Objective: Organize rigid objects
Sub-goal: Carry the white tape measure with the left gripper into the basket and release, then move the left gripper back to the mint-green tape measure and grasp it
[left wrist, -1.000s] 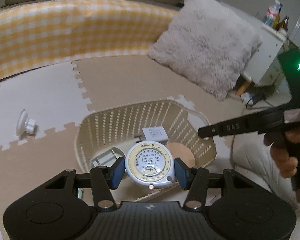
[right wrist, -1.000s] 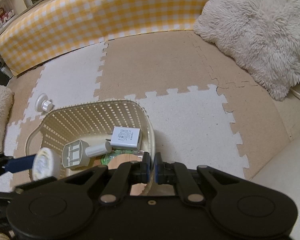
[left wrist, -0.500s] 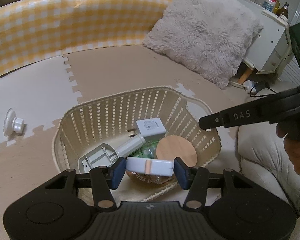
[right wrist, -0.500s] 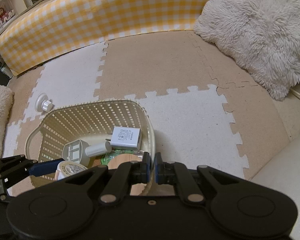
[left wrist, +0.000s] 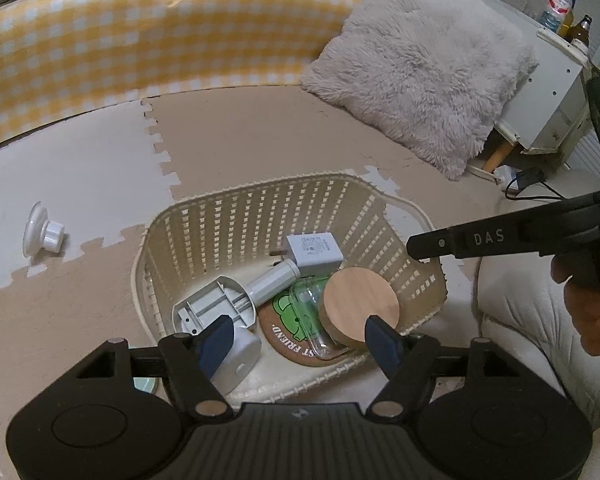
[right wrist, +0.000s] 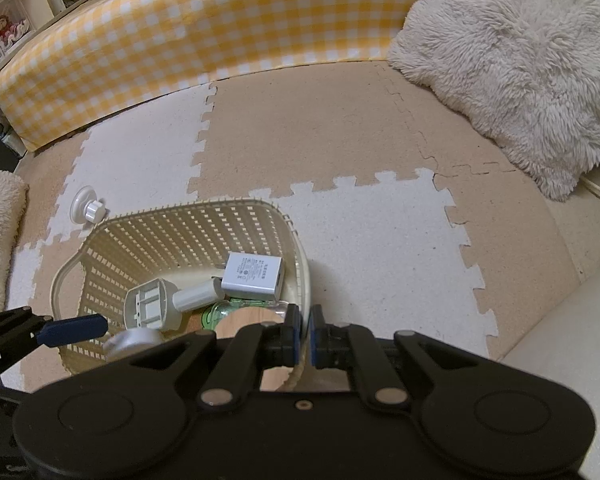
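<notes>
Over the basket (left wrist: 416, 216), left gripper (left wrist: 300, 338) opening, white disc (left wrist: 236, 354) beside its pad, right gripper (right wrist: 305, 338) clamped on the rim.

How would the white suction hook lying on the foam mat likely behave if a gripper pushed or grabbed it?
The suction hook lies on its side, its disc edge on the foam mat, so a push may roll it in an arc. It looks like small, light, stiff plastic. The ridged knob probably offers a better grip than the thin disc, which could slip.
</notes>
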Tool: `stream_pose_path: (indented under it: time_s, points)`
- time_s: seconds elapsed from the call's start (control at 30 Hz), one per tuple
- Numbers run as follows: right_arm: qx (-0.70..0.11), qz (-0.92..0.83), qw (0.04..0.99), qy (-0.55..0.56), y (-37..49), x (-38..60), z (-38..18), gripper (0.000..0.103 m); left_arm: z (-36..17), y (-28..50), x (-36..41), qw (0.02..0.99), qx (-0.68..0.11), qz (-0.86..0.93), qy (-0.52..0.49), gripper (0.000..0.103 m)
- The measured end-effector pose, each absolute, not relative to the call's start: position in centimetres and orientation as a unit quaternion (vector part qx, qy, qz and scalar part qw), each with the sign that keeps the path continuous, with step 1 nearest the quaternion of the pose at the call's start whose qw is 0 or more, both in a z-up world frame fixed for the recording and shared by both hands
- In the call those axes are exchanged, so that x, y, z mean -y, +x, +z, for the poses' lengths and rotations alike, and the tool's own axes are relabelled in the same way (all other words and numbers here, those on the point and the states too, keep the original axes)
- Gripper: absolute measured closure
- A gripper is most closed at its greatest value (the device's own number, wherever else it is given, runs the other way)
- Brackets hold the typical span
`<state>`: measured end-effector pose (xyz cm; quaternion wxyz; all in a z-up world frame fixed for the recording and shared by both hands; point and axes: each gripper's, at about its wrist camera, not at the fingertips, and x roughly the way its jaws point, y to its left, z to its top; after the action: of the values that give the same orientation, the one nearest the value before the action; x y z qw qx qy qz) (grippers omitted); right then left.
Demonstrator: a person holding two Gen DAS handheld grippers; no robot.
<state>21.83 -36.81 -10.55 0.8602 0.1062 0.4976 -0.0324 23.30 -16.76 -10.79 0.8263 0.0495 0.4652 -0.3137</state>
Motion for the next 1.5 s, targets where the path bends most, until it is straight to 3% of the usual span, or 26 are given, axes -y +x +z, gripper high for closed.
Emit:
stream_pose_path:
  time_s: [0.9,1.23,1.5]
  points:
    - [-0.498,-0.032,0.860,0.108,21.9,36.8,-10.5,0.098,-7.5,21.3,15.6,0.826,-0.457,-0.328,0.039,0.000]
    - [-0.498,-0.032,0.860,0.109,21.9,36.8,-10.5,0.098,-2.4,22.1,11.9,0.872,-0.379,-0.309,0.010,0.000]
    - [-0.498,-0.032,0.860,0.109,21.9,36.8,-10.5,0.098,-2.9,25.3,7.8,0.891,-0.372,-0.260,0.001,0.000]
